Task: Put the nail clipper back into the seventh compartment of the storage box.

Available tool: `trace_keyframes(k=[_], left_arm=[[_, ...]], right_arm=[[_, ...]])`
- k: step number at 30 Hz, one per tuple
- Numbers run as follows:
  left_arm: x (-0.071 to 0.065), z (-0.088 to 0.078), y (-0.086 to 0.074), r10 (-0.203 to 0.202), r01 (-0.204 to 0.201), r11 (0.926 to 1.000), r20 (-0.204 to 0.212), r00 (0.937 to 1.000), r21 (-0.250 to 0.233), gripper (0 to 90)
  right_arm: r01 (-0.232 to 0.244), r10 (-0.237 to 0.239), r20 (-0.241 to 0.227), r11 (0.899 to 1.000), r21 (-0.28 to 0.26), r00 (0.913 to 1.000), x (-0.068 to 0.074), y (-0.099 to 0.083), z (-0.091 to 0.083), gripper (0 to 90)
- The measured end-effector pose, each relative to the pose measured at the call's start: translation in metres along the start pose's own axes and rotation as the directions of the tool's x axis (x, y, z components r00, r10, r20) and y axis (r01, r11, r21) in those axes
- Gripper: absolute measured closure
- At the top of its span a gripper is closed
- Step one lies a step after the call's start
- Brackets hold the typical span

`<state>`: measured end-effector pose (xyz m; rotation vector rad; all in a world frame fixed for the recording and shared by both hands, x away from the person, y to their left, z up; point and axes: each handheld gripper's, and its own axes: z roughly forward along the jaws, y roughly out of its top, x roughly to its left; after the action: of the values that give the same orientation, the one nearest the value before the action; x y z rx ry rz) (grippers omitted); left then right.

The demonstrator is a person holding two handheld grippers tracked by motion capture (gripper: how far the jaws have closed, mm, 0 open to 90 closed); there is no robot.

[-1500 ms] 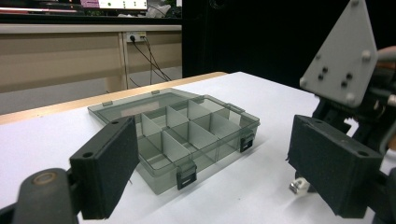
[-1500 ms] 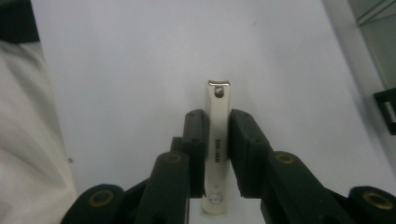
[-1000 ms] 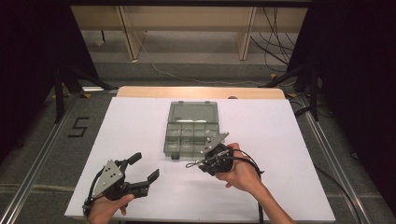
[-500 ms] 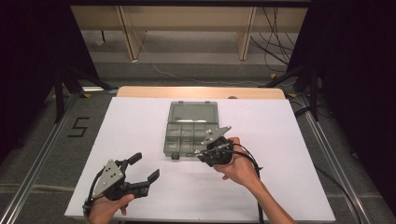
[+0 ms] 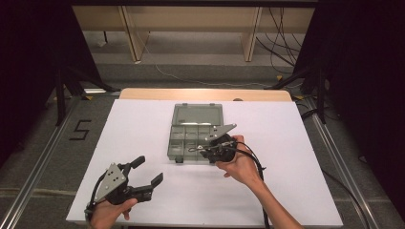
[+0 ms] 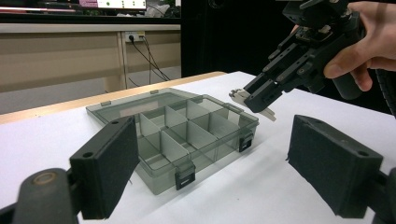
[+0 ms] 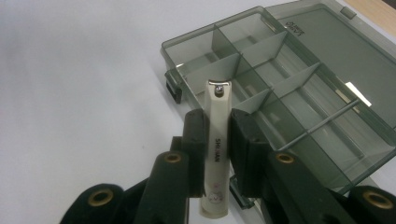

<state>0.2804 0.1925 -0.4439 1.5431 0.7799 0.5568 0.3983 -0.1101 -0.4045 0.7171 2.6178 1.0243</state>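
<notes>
Right tool clamped on a nail clipper at centre frame above the open box; next, lower it into a compartment; left tool open.

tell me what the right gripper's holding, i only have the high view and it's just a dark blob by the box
Observer: The right gripper is shut on a white nail clipper, gripped around its middle.
Operator: which way's the clipper pointing
Observer: Its cutting end points toward the box, over the near row of compartments.
Operator: anything in the box
Observer: The compartments I can see look empty; the lid lies open flat behind them.
Operator: left gripper?
Observer: The left gripper is open with nothing between its pads, facing the box's latches.
</notes>
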Motion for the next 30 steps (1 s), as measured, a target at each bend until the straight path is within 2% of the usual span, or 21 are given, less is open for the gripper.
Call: trace_keyframes(k=[3, 5, 6, 7, 12, 14, 16, 24, 26, 30], left_arm=[[0.000, 0.000, 0.000, 0.001, -0.001, 1.0000, 0.000, 1.0000, -0.001, 15.8], [0.000, 0.000, 0.000, 0.003, -0.003, 1.0000, 0.001, 1.0000, -0.001, 15.8], [0.000, 0.000, 0.000, 0.003, -0.003, 1.0000, 0.001, 1.0000, -0.001, 15.8], [0.000, 0.000, 0.000, 0.001, -0.001, 1.0000, 0.001, 1.0000, -0.001, 15.8], [0.000, 0.000, 0.000, 0.000, 0.000, 1.0000, 0.000, 1.0000, -0.001, 15.8], [0.000, 0.000, 0.000, 0.002, -0.002, 1.0000, 0.001, 1.0000, -0.001, 15.8], [0.000, 0.000, 0.000, 0.003, -0.003, 1.0000, 0.001, 1.0000, 0.000, 15.8], [0.000, 0.000, 0.000, 0.002, -0.002, 1.0000, 0.002, 1.0000, -0.001, 15.8], [0.000, 0.000, 0.000, 0.001, -0.001, 1.0000, 0.001, 1.0000, -0.001, 15.8], [0.000, 0.000, 0.000, 0.000, 0.000, 1.0000, 0.006, 1.0000, -0.009, 15.8]], right_arm=[[0.007, -0.006, 0.012, 1.000, -0.023, 0.9999, -0.002, 0.001, 0.004, 77.2], [0.000, 0.000, 0.009, 1.000, -0.009, 1.0000, -0.003, 0.002, 0.004, 77.2], [-0.003, 0.003, 0.023, 1.000, -0.017, 0.9997, -0.003, 0.002, 0.006, 77.2], [-0.009, 0.009, 0.005, 1.000, -0.006, 1.0000, -0.004, 0.003, 0.006, 77.3], [-0.007, 0.008, 0.029, 0.999, -0.032, 0.9995, -0.007, 0.005, 0.010, 77.2], [-0.008, 0.008, 0.023, 1.000, -0.027, 0.9997, -0.008, 0.006, 0.011, 77.3], [-0.030, 0.031, 0.026, 0.999, -0.031, 0.9992, -0.008, 0.006, 0.012, 77.2], [-0.049, 0.051, 0.039, 0.997, -0.056, 0.9979, -0.015, 0.007, 0.019, 77.2], [-0.059, 0.060, 0.027, 0.997, -0.046, 0.9978, -0.015, 0.007, 0.019, 77.2], [-0.061, 0.064, 0.043, 0.997, -0.056, 0.9971, -0.017, 0.007, 0.023, 77.2]])
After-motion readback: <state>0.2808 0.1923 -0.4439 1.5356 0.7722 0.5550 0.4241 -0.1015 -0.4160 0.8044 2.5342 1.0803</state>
